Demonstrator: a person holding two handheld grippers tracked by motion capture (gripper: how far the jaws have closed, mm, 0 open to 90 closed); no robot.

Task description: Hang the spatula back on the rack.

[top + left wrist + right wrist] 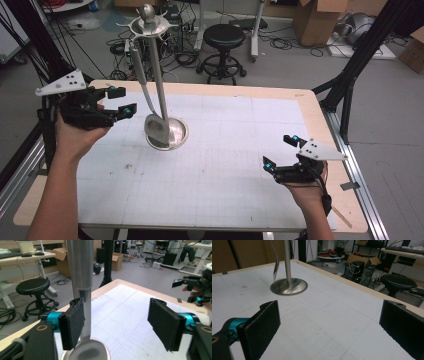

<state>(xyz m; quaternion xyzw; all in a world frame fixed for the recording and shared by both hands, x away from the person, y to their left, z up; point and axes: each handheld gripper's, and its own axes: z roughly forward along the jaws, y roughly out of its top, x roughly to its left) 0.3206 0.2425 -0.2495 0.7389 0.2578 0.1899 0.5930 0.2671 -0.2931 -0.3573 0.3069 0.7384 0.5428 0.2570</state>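
Forearms rise from the bottom of the high view, each hand holding a gripper with jaws spread wide and nothing between them. At left of frame the left gripper (pixel 116 102) is raised just beside the utensil stand (pixel 160 75), aimed at the hanging spatula (pixel 150 107); in its own view the pole (pixel 81 277) stands close behind one pad. A sideways nudge there would likely tip the tall stand or swing the spatula off its hook. Lower right, the right gripper (pixel 281 152) sits low over the table (pixel 240 150), well apart
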